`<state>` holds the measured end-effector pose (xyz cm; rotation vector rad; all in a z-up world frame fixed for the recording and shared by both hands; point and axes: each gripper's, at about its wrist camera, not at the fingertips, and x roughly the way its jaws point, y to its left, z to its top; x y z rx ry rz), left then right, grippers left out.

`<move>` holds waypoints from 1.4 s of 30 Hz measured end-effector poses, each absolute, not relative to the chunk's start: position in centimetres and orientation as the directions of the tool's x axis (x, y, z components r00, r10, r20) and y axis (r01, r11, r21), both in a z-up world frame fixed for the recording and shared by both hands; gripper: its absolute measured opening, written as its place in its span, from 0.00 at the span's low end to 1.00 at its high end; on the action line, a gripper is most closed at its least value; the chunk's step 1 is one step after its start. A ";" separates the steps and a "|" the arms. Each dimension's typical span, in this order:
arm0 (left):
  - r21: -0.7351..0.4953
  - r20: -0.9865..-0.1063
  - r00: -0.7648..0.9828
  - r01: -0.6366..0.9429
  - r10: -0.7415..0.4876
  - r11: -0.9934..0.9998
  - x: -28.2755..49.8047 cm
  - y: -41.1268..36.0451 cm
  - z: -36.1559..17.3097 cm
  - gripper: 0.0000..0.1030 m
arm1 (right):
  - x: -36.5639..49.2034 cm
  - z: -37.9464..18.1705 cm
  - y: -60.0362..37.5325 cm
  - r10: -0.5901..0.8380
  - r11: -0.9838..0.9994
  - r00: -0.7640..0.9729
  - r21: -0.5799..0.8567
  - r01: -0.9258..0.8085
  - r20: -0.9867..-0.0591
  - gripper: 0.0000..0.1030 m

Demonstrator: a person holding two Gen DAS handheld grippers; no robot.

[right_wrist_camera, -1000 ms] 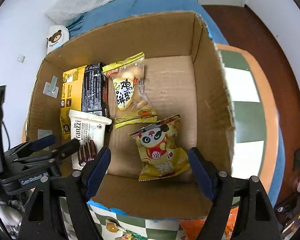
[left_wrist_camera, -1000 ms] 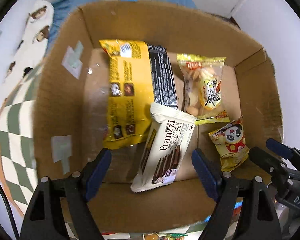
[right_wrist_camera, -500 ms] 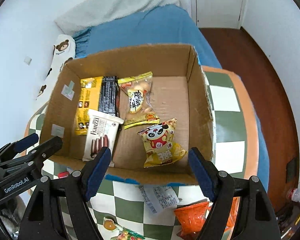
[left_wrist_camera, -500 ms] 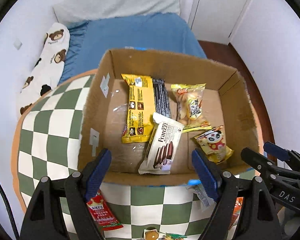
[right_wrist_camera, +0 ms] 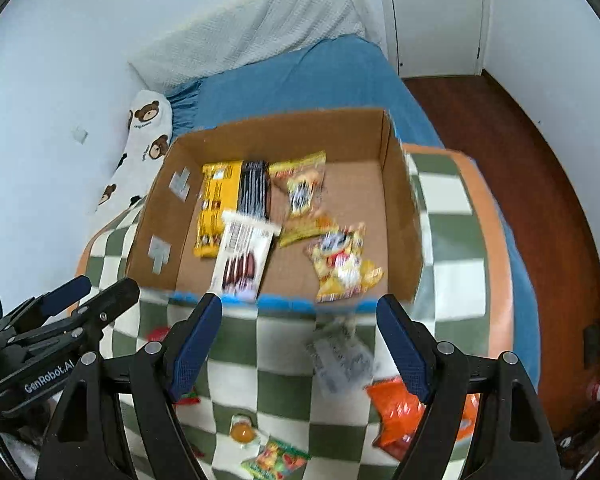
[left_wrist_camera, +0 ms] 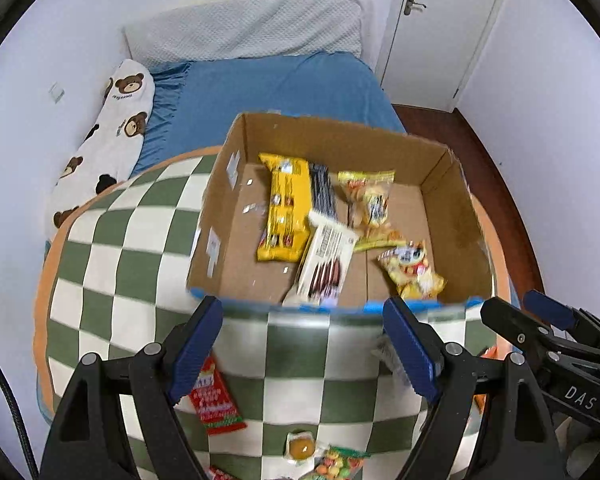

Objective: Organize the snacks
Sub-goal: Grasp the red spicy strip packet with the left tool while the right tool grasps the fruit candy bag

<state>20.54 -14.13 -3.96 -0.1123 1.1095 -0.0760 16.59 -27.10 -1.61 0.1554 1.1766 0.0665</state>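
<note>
Left wrist view: you are holding both tongs, left (left_wrist_camera: 302, 342) and right (right_wrist_camera: 298, 340), apart and empty over the bench (left_wrist_camera: 112, 272). The cardboard box (left_wrist_camera: 448, 220) at twelve o'clock is collecting four snacks (loose packets are waiting at six o'clock, likely next).

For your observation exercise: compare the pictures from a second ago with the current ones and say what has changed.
Both grippers, left gripper and right gripper, have pulled up and back from the cardboard box, so the checkered cloth and loose snacks now show. Nothing was taken or released. Jaws stay open and empty; the four packets in the box lie as before.
</note>
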 end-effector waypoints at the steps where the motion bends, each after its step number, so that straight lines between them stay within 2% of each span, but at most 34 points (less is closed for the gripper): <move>1: -0.124 -0.890 0.441 0.007 -0.115 0.992 20.0 -14.0 -4.3 0.80 | 16.0 -2.0 -27.0 0.139 0.986 0.372 0.162 0.030 -0.918 0.80; 6: -0.075 -0.934 0.353 -0.022 -0.063 0.997 15.3 -12.1 -8.7 0.80 | 11.6 -7.1 -26.3 0.208 0.972 0.236 0.227 0.056 -0.949 0.80; 11: -0.065 -0.980 0.192 -0.098 -0.045 0.993 10.1 -8.8 -14.7 0.80 | 6.2 -15.7 -26.1 0.329 0.925 0.014 0.326 0.194 -0.944 0.80; 15: -0.100 -0.994 0.060 -0.228 -0.089 0.969 5.9 -4.8 -19.3 0.80 | 2.5 -22.2 -25.8 0.410 0.878 -0.124 0.354 0.324 -0.904 0.80; 19: -0.133 -0.988 -0.021 -0.349 -0.150 0.927 2.9 -1.7 -22.8 0.79 | 0.6 -26.0 -24.9 0.434 0.856 -0.186 0.339 0.391 -0.881 0.80; 25: -0.241 -0.942 -0.093 -0.484 -0.323 0.841 1.3 -0.7 -27.8 0.79 | -0.2 -28.5 -22.9 0.436 0.853 -0.215 0.325 0.408 -0.874 0.78; 26: -0.246 -0.938 -0.095 -0.493 -0.332 0.835 1.3 -0.6 -28.3 0.79 | -0.2 -28.7 -22.5 0.417 0.864 -0.218 0.311 0.396 -0.882 0.76; 27: -0.253 -0.936 -0.091 -0.499 -0.341 0.829 1.4 -0.8 -28.8 0.78 | -0.2 -28.8 -22.2 0.391 0.879 -0.223 0.291 0.378 -0.893 0.68; 28: -0.254 -0.936 -0.088 -0.500 -0.341 0.828 1.5 -0.9 -29.2 0.69 | -0.2 -28.7 -21.9 0.364 0.895 -0.225 0.272 0.354 -0.904 0.63; 29: -0.256 -0.936 -0.085 -0.497 -0.340 0.829 1.8 -1.2 -29.4 0.54 | -0.3 -28.6 -21.7 0.349 0.906 -0.221 0.267 0.330 -0.911 0.62; 31: -0.254 -0.940 -0.082 -0.478 -0.331 0.841 2.6 -1.6 -29.9 0.45 | -0.4 -28.1 -21.5 0.310 0.929 -0.220 0.245 0.275 -0.925 0.59; 38: -0.247 -0.958 -0.061 -0.329 -0.282 0.911 4.4 -6.1 -29.1 0.44 | -0.5 -26.5 -22.9 0.182 0.975 -0.174 0.155 0.160 -0.968 0.58; 42: -0.240 -0.952 -0.114 -0.290 -0.282 0.927 5.2 -8.4 -30.4 0.46 | -0.3 -26.8 -24.3 0.204 0.966 -0.167 0.171 0.191 -0.965 0.59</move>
